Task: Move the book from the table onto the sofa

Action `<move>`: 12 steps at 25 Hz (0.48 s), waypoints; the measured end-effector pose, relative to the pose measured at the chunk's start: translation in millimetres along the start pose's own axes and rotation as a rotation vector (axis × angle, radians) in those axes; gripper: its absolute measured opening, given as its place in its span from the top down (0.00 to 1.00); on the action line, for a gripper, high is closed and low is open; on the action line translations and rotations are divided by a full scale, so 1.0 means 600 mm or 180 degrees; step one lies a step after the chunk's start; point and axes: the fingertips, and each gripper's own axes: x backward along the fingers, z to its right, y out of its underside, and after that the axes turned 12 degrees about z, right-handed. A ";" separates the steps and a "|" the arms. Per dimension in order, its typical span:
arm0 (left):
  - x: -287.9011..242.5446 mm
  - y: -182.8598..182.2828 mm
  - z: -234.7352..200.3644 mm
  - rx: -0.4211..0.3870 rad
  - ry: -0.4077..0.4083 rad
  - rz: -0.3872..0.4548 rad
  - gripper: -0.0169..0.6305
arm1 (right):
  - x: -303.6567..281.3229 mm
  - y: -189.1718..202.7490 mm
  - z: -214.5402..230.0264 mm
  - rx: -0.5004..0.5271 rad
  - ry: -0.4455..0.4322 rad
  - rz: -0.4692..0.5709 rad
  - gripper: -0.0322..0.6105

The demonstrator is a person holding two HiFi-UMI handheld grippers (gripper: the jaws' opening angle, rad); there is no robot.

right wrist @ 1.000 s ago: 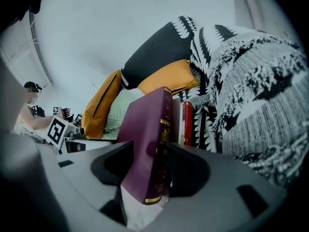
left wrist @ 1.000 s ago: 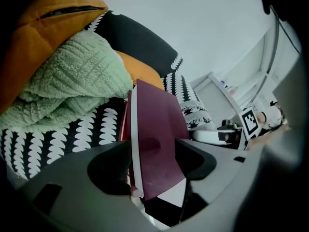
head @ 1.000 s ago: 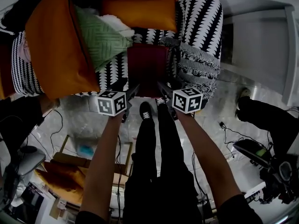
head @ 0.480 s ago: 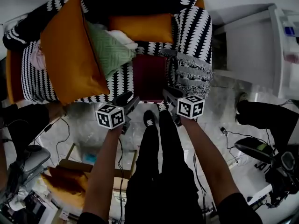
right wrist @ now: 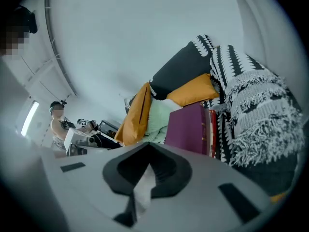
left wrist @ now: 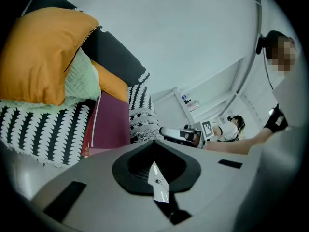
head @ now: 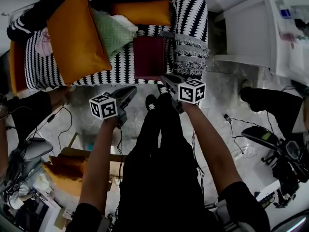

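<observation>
Head view: the book (head: pixel 148 57) lies flat on the sofa (head: pixel 43 66) seat, beside the fringed throw (head: pixel 190 57). My left gripper (head: pixel 126 92) and right gripper (head: pixel 166 80) hover off the sofa's front edge.

Left gripper view: jaws just closed, nothing between them.

Right gripper view: likewise closed and empty.

The placing looks done. I'd pull straight back, clear of the throw.

legs: wearing black trousers (head: pixel 154 149) | feet: wearing black shoes (head: pixel 151 103) with white marks | arms: wearing short dark sleeves (head: pixel 244 204) | left gripper (head: pixel 128 91): carrying white cube (head: pixel 104 106) with black square markers | right gripper (head: pixel 167 79): carrying matching cube | gripper views: showing grey shell (left wrist: pixel 72 197), black pads (left wrist: pixel 130 166) lining jaws
</observation>
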 end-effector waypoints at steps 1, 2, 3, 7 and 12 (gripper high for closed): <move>0.008 0.004 0.014 0.0012 0.0025 0.0030 0.96 | 0.011 0.002 -0.009 -0.0004 -0.0014 0.0010 0.94; 0.015 0.009 0.026 0.0020 0.0050 0.0058 0.96 | 0.022 0.004 -0.018 -0.0005 -0.0027 0.0018 0.94; 0.022 0.016 0.039 0.0030 0.0073 0.0079 0.96 | 0.035 0.007 -0.029 0.0001 -0.0044 0.0021 0.94; 0.057 0.047 0.083 0.0094 0.0116 0.0113 0.96 | 0.094 0.030 -0.078 0.0085 -0.0107 -0.0031 0.94; 0.091 0.053 0.136 0.0077 0.0214 0.0171 0.96 | 0.155 0.046 -0.124 0.0132 -0.0102 -0.0022 0.94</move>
